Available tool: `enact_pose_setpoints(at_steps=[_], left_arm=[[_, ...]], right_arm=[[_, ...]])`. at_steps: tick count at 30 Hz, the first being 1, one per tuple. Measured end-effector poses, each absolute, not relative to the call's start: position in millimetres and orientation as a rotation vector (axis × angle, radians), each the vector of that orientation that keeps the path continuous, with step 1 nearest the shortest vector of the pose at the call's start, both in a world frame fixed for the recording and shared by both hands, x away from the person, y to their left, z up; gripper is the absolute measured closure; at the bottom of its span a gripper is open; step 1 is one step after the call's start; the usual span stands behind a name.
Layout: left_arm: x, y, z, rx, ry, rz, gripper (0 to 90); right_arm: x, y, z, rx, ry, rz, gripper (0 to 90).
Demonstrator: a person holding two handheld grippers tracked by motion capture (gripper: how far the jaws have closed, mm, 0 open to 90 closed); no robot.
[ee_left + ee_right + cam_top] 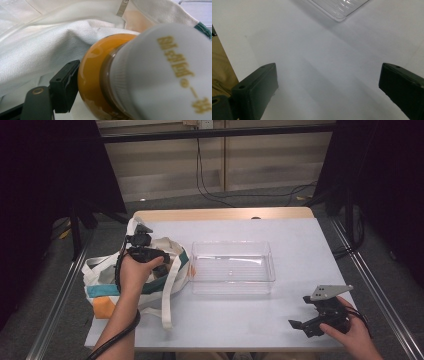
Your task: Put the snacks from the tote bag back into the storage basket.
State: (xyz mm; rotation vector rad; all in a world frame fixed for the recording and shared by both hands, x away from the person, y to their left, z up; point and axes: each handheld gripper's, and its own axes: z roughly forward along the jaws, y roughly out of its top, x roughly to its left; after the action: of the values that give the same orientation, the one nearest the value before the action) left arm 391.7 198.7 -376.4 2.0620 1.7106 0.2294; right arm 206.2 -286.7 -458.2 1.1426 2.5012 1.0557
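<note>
Bottle (140,75) found inside the cloth bag (105,270), left of the clear tray (232,267). Amber body, broad white cap with gold lettering. Judged rigid, smooth and likely slippery, moderately heavy if full; best taken at the shoulder just below the cap. Left claw (160,265) is closed on the bottle, one pad seen against its shoulder. Right claw (306,320) is held wide open, empty, over the table (300,245) right of the tray.
</note>
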Motion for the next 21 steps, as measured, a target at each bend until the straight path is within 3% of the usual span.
enact_pose_setpoints(at_steps=[21], left_arm=[[394.7,195.1,-370.3,2.145,1.719,0.189,30.3]], right_arm=[[206.4,-288.3,-458.2,1.147,2.502,1.059,2.1]])
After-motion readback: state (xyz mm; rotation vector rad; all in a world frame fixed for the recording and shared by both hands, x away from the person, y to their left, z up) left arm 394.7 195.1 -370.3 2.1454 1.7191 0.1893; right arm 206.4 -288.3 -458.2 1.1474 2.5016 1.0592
